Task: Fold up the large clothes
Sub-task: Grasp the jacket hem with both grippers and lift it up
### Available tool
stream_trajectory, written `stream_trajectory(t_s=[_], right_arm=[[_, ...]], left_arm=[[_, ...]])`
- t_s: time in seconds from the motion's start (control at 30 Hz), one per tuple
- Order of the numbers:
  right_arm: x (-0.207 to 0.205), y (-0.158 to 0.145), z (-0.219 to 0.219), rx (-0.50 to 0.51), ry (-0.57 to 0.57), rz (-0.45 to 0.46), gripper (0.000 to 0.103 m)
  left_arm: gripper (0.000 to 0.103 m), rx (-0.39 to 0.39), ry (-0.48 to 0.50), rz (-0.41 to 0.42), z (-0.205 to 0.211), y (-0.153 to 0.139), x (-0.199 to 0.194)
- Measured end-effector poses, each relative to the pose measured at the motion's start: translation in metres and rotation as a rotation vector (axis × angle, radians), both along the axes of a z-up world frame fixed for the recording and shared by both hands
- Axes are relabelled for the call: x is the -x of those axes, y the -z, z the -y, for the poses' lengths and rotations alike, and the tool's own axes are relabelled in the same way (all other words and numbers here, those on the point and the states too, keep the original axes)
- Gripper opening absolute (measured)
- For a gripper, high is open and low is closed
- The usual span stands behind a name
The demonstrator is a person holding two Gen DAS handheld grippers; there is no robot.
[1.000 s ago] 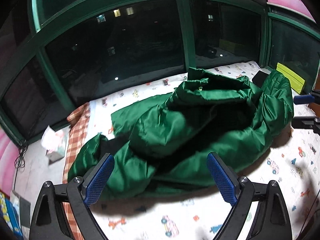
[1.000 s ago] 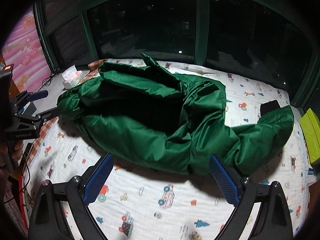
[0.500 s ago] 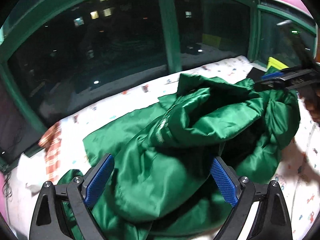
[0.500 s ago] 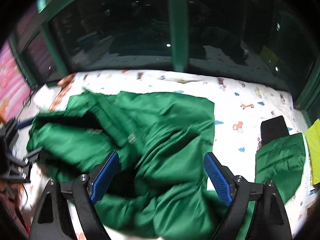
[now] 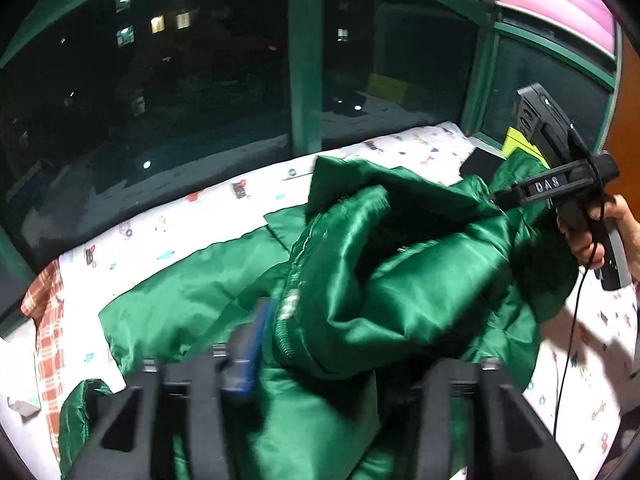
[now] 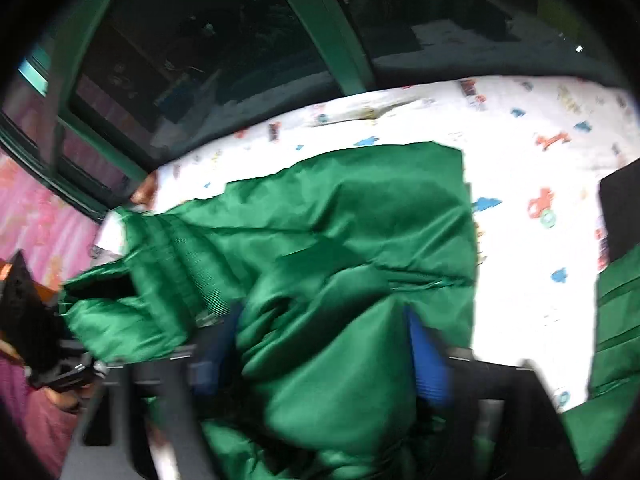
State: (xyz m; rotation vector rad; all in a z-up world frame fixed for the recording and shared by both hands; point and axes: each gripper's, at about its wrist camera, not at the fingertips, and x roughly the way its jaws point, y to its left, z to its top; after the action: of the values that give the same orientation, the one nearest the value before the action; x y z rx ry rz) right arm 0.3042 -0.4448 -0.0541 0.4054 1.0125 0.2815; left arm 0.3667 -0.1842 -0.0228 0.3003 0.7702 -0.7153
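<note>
Bed (image 5: 408, 148), with its printed sheet, carried the green jacket (image 5: 420, 280), which lay crumpled across the middle, its long axis running from 8 o'clock to 2 o'clock in the left wrist view. Both grippers sat at its near edge, about equally close. The left gripper (image 5: 320, 344) had just been closing, and padded fabric filled the gap between its fingers (image 5: 250, 344); 1 blue pad showed, the other was buried. The right gripper (image 6: 320, 356) had likewise been closing, with a thick bunch of jacket between its 2 fingers (image 6: 428, 364). Motion blur left it unclear whether either pair yet pinched firmly.
</note>
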Motion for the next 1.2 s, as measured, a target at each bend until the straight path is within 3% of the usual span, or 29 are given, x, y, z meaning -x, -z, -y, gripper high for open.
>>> stream_trajectory(t_s=[0.1,0.2,0.43,0.67,0.93,1.2], right_arm=[[0.016,-0.012,-0.002,-0.028,-0.022,0.032,0.034],[0.039,-0.030,-0.011,-0.024,-0.054,0.079,0.026],[0.126,-0.076,-0.038,0.021,-0.161,0.198,0.024],[0.206,-0.094,-0.062,0.099,-0.239,0.259,0.024],[0.263,-0.081,-0.078,0.181,-0.270,0.242,0.024],[0.296,-0.040,-0.089,0.230,-0.294,0.171,0.024]], left_arm=[[0.030,0.010,0.013,0.034,-0.001,-0.011,0.022],[0.026,0.029,0.032,0.065,-0.013,-0.028,0.055],[0.025,0.120,0.061,0.117,-0.061,-0.067,0.150],[0.025,0.133,0.104,0.130,-0.094,-0.075,0.249],[0.025,0.103,0.142,0.099,-0.110,-0.055,0.332],[0.025,0.058,0.174,-0.002,-0.117,-0.003,0.390]])
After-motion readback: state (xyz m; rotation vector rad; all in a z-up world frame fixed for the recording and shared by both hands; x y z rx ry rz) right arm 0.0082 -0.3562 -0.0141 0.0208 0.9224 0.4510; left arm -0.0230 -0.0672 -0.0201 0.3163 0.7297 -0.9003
